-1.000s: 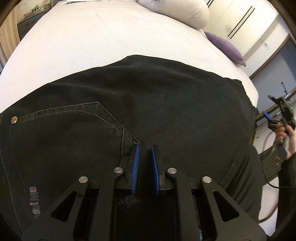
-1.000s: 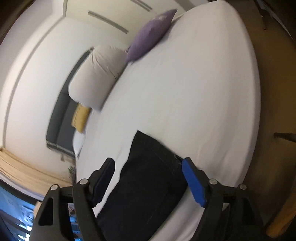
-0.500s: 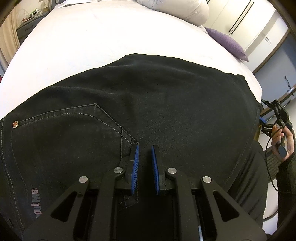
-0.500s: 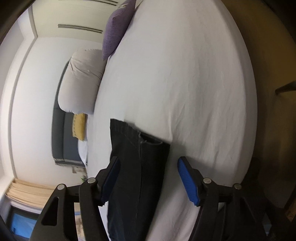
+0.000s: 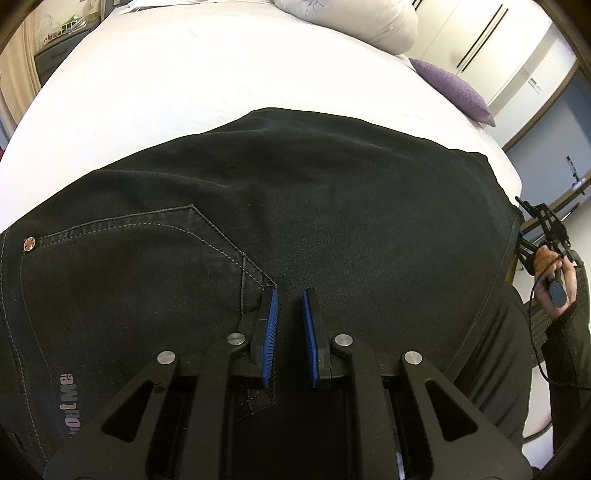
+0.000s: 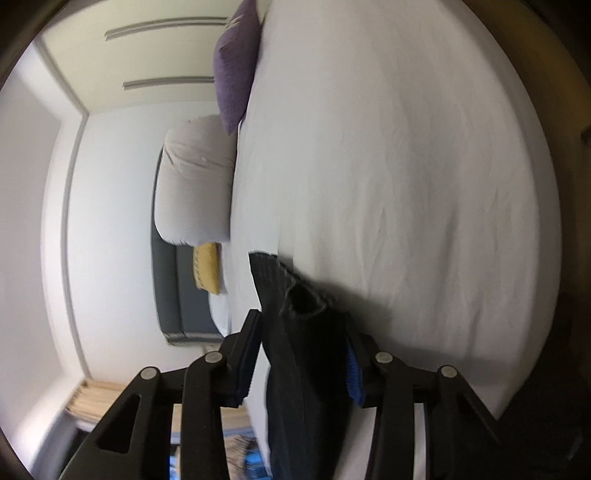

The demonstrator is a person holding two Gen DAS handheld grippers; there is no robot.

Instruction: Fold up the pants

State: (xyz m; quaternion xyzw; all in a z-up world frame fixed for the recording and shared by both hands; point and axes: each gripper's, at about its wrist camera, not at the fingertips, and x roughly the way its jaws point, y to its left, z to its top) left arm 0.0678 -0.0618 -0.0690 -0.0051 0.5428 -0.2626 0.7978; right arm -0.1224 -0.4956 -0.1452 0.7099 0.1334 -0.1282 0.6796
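The black pants (image 5: 295,229) are lying spread across the white bed (image 5: 155,85), filling most of the left wrist view, with the back pocket (image 5: 129,266) and its copper rivet (image 5: 28,244) sitting toward the left and a small printed label (image 5: 68,404) showing near the lower left edge. The left gripper (image 5: 288,295) is hovering low over the denim just beside the pocket's pointed corner, its blue-padded fingers (image 5: 269,332) standing nearly together with a narrow slot between them; whether any cloth is caught in that slot cannot be told from this angle. Farther right, the leg ends are reaching the bed's edge, where the person's right hand (image 5: 554,277) is gripping the handle of the right gripper (image 5: 522,236). Beyond the pants, a white pillow (image 5: 354,18) and a purple cushion (image 5: 454,88) are resting at the head of the bed. In the right wrist view, the right gripper (image 6: 303,332) is sitting with its fingers spread apart on either side of the hem end of the pants (image 6: 299,350); the dark fabric is running up between them, the left finger (image 6: 247,354) just beside one edge and the right pad (image 6: 355,376) partly hidden behind the other, with the open leg cuff (image 6: 301,304) lying just past the fingertips. Whether the pads are touching the cloth is unclear through the blur. The purple cushion (image 6: 236,74), the white pillow (image 6: 195,181) and a yellow cushion (image 6: 207,267) are lying along the far side of the bed (image 6: 406,184).
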